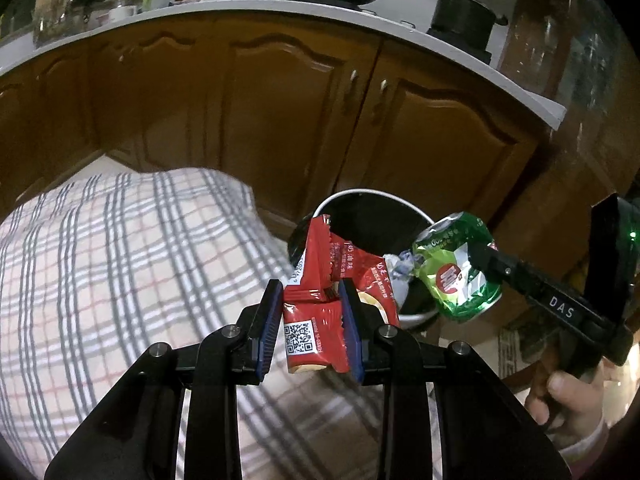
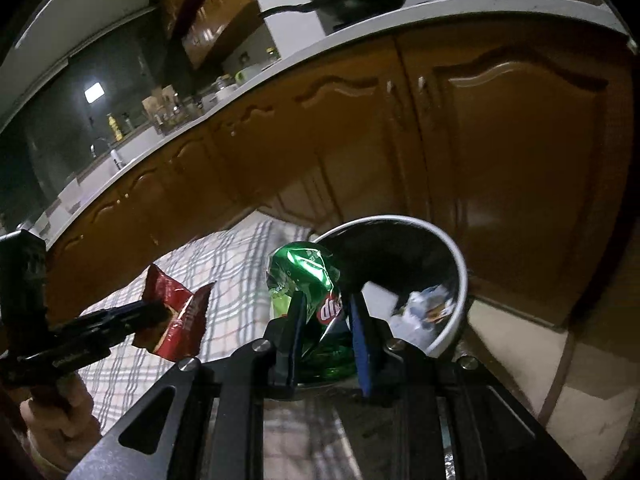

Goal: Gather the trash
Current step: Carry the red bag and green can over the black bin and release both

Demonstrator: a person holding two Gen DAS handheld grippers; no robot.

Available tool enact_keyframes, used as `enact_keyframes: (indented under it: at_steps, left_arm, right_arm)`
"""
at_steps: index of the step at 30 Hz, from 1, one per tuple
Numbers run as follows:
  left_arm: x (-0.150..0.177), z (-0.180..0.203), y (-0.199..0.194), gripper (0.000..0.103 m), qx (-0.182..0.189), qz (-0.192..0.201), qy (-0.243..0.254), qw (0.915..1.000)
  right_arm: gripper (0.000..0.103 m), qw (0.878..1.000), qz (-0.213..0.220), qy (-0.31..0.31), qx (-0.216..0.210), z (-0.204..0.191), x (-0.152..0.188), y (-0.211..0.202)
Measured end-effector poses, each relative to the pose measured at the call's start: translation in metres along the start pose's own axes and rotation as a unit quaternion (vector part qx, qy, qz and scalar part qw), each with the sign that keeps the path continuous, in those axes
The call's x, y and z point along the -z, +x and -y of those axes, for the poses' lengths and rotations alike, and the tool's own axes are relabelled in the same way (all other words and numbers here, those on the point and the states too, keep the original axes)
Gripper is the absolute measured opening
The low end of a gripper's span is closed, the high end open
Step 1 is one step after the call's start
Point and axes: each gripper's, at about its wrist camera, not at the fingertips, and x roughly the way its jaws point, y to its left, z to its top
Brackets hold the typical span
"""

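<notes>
My left gripper is shut on a red snack wrapper with a QR code, held above the checked tablecloth near the bin. The wrapper also shows in the right wrist view. My right gripper is shut on a crushed green soda can, held at the near rim of the trash bin. In the left wrist view the can hangs over the bin's rim. The bin is round, white-rimmed and dark inside, with some paper trash at its bottom.
Brown wooden cabinet doors stand right behind the bin under a white countertop with a wok and a pot. The checked tablecloth covers the table at the left. Tiled floor lies at the right.
</notes>
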Motion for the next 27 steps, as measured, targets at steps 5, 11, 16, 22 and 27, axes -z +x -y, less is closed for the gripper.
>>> enact_keyframes:
  at_steps: [5, 11, 16, 22, 27]
  left_arm:
    - [-0.008, 0.012, 0.015, 0.027, 0.004, -0.007, 0.010, 0.9999]
    - [-0.016, 0.024, 0.037, 0.027, 0.002, -0.019, 0.020, 0.9996]
    - [-0.022, 0.028, 0.054, 0.027, 0.001, -0.028, 0.024, 0.9993]
    - [-0.026, 0.032, 0.073, 0.027, 0.003, -0.043, 0.027, 0.9987]
    - [-0.026, 0.036, 0.087, 0.027, 0.003, -0.054, 0.032, 0.9981]
  right_arm:
    - [0.022, 1.000, 0.005, 0.008, 0.012, 0.013, -0.005, 0.003]
    - [0.022, 1.000, -0.001, 0.009, 0.018, 0.020, -0.011, 0.014]
    - [0.022, 1.000, -0.013, 0.011, 0.023, 0.025, -0.013, 0.029]
    - [0.022, 0.999, -0.024, 0.008, 0.027, 0.031, -0.014, 0.039]
    - [0.022, 0.999, -0.033, 0.008, 0.032, 0.036, -0.015, 0.046]
